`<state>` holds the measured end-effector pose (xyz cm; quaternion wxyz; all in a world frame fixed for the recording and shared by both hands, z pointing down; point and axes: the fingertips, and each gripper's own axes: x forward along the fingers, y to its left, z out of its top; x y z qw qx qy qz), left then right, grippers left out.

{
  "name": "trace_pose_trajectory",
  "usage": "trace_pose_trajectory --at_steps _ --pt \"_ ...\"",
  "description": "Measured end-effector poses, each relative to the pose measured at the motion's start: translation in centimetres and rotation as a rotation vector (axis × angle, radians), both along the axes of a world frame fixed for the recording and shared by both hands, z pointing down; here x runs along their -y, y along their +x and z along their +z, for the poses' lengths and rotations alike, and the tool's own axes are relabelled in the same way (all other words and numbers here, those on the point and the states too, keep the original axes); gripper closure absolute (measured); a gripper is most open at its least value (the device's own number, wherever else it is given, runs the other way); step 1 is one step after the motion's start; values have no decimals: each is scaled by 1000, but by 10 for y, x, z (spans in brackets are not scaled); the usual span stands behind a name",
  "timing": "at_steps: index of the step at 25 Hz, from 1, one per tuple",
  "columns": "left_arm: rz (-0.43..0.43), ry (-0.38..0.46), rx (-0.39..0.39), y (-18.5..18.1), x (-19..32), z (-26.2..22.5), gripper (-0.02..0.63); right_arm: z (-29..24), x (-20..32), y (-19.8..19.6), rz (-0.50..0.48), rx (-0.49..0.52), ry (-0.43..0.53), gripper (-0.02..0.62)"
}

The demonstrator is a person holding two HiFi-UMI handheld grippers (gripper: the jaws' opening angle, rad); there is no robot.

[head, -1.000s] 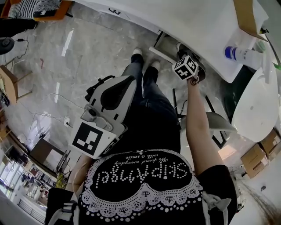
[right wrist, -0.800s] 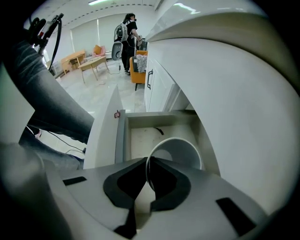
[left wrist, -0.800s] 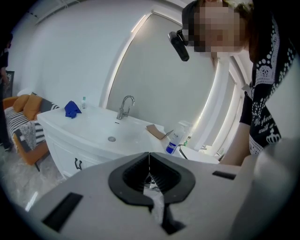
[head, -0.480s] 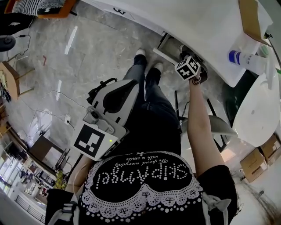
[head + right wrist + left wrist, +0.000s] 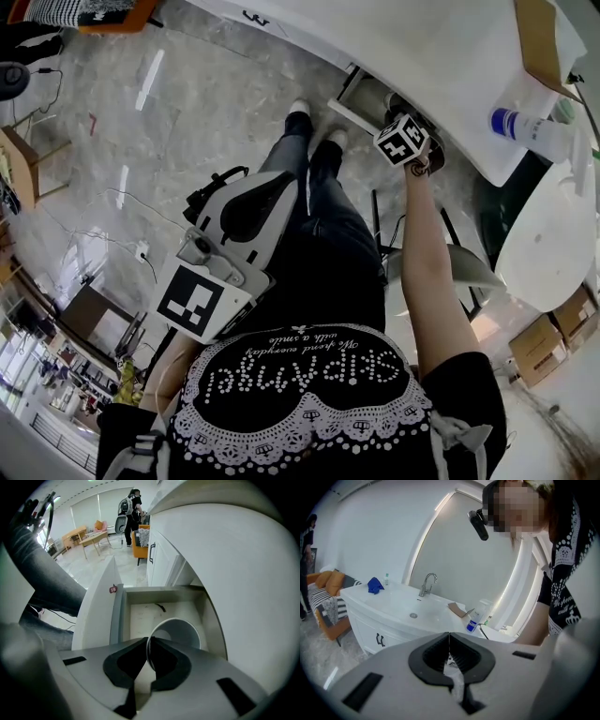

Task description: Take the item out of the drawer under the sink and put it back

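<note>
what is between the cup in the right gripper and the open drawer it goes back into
Nothing visible. The right gripper is shut on the rim of the white cup, directly over the open drawer; the drawer floor below is bare except a small dark thing at the back, clear of the cup.

The black shirt [image 5: 309,375] is showing the only readable print, upside down in the head view. Large beaded letters are seemingly spelling "skipAngel", and a thin script line beside them is reading "We spend everyday with a smile". The bottle [image 5: 525,125] is carrying a blue label, and the drawer [image 5: 159,616] a red sticker [image 5: 113,589]. Both are looking too small to read.
</note>
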<state>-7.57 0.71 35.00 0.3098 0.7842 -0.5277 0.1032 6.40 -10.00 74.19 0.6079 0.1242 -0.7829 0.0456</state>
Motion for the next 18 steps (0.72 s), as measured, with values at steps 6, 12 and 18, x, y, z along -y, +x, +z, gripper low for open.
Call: trace_pose_trajectory --at_steps 6,12,18 --pt "-4 -3 -1 0 2 0 603 4 5 -3 -26 -17 -11 569" --pt "-9 -8 -3 -1 4 1 603 5 10 -5 -28 -19 8 569" --pt "-1 -12 -7 2 7 1 603 0 8 -5 4 17 -28 569"
